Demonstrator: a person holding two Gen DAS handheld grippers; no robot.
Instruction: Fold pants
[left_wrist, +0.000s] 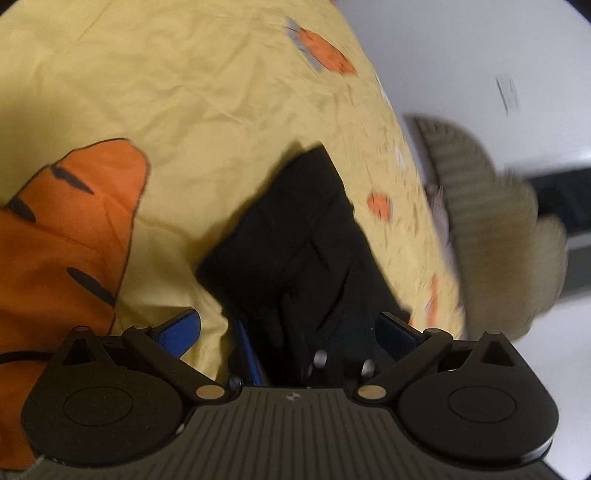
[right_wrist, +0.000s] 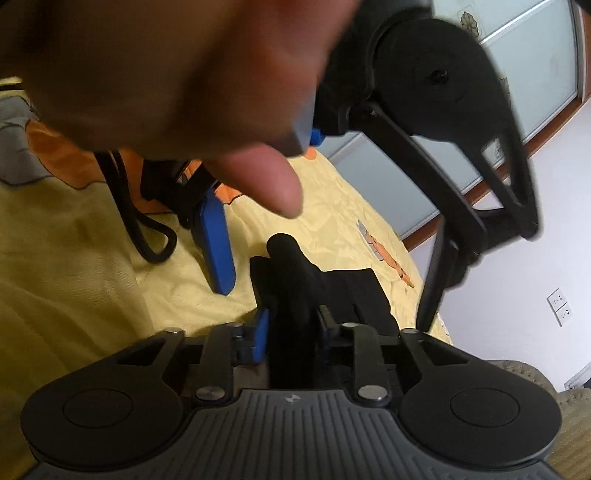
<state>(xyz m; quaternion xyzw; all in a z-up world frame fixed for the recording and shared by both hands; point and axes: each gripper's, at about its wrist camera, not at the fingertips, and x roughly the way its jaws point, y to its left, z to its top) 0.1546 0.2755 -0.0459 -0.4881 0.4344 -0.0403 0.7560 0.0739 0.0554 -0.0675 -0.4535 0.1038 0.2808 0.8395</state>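
The black pants (left_wrist: 295, 236) lie bunched on a yellow bedsheet (left_wrist: 184, 92) with orange prints. In the left wrist view my left gripper (left_wrist: 288, 332) is open, its blue pads (left_wrist: 181, 332) wide apart, with the near end of the pants between them. In the right wrist view my right gripper (right_wrist: 291, 332) is shut on a fold of the black pants (right_wrist: 291, 280) that stands up between its blue pads (right_wrist: 261, 336). The left gripper (right_wrist: 332, 229) hangs open above it, held by a hand (right_wrist: 184, 74), one blue finger (right_wrist: 218, 247) pointing down at the sheet.
A beige knitted cushion or stool (left_wrist: 491, 221) sits off the bed's right edge over a white floor (left_wrist: 480, 55). A black cable (right_wrist: 147, 229) loops on the sheet. A white wall with sockets (right_wrist: 559, 301) and a glass sliding door (right_wrist: 517, 74) are beyond.
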